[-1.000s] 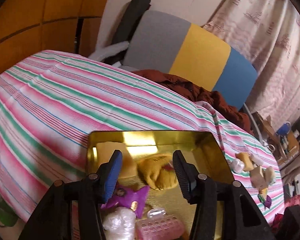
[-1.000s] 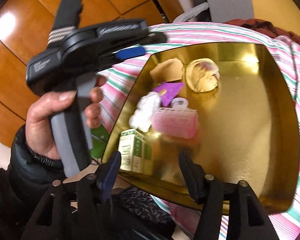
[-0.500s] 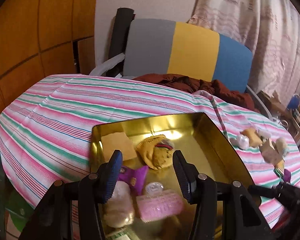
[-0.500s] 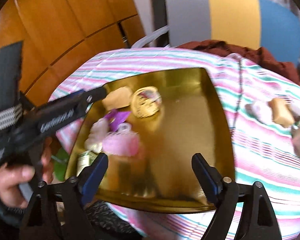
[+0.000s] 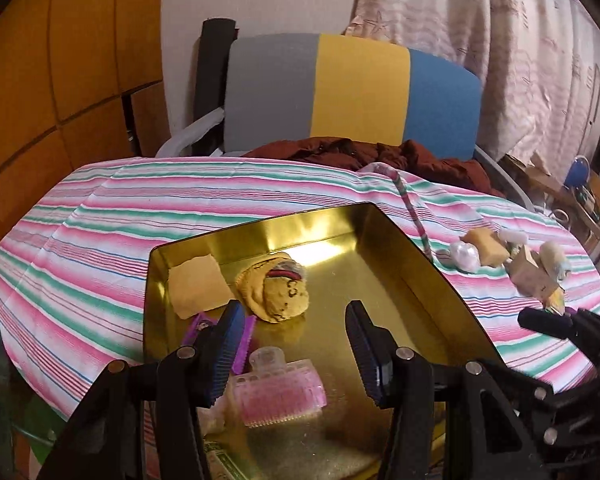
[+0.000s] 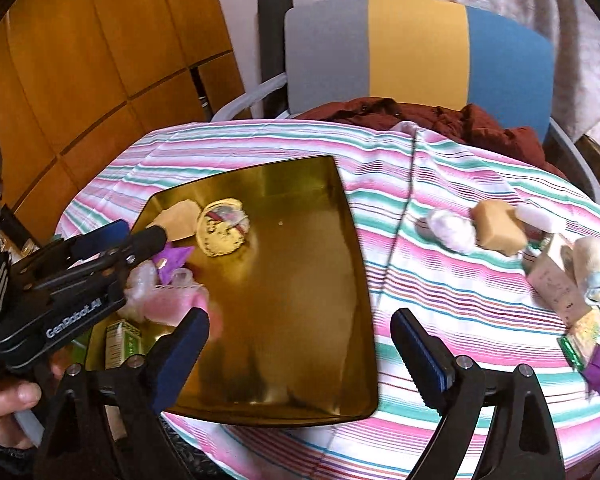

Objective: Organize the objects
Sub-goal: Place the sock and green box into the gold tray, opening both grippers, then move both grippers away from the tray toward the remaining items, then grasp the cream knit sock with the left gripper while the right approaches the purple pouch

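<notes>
The near end of the gold tray [image 5: 404, 280] is cut off behind the left gripper [image 5: 296, 344], whose jaws are spread and empty above a pink roller [image 5: 280, 396]. The right gripper [image 6: 300, 348], jaws spread wide, is held over the tray's near edge. Loose items [image 6: 496, 228], blurred, lie on the table [image 6: 440, 292], right of the tray.

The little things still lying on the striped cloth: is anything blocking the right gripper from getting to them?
Nothing visible does. The right gripper hangs open over the tray's right edge, and only bare striped tablecloth lies between it and the loose items.
</notes>
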{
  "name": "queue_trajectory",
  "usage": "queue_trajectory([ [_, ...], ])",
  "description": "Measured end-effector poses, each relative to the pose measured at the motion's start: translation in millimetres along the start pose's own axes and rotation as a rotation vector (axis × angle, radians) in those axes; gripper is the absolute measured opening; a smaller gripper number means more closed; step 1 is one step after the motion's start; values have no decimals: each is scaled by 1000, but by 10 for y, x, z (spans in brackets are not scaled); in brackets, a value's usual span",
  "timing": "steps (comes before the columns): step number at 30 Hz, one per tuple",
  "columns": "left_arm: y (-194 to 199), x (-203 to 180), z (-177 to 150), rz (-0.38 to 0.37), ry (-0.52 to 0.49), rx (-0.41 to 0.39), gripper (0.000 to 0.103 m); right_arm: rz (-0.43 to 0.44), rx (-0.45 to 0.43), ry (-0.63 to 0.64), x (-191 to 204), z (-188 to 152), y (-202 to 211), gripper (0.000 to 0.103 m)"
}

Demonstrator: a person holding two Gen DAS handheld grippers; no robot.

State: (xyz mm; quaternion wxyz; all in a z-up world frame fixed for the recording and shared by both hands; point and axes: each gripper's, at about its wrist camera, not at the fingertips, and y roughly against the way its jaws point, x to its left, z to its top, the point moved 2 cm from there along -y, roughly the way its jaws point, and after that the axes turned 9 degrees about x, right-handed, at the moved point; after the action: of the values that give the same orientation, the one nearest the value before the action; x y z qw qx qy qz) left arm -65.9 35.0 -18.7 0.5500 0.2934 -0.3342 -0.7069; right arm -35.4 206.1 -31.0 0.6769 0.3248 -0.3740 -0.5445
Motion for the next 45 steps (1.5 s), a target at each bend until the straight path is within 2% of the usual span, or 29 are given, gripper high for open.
queue_trajectory([
  [8,4,-204,-12,-18,-59,4,53,-70,-31,-70,-456,12,150,93],
  [14,-24,-402,-21,-44,-116,19,53,-145,-89,-147,-1014,83,458,93],
  [18,-46,-560,-46,-82,-162,32,53,-229,-148,-237,-1593,79,723,96],
  [23,-59,-837,-72,-131,-228,47,53,-321,-209,-494,-2573,-124,898,98],
  [26,-58,-1023,-72,-156,-275,52,53,-284,-236,-718,-3085,-434,898,98],
  [28,-82,-1175,-69,-176,-303,65,53,-206,-238,-888,-3362,-617,905,98],
  [30,-115,-1336,-74,-200,-334,78,53,-161,-275,-969,-3487,-728,963,101],
  [34,-203,-1646,-91,-246,-386,115,53,-99,-267,-1026,-3563,-806,943,102],
  [38,-257,-1931,-62,-295,-432,137,53,-88,-262,-1014,-3544,-788,945,102],
  [45,-396,-2497,264,-407,-431,175,53,-77,-285,-1085,-3666,-904,921,102],
])
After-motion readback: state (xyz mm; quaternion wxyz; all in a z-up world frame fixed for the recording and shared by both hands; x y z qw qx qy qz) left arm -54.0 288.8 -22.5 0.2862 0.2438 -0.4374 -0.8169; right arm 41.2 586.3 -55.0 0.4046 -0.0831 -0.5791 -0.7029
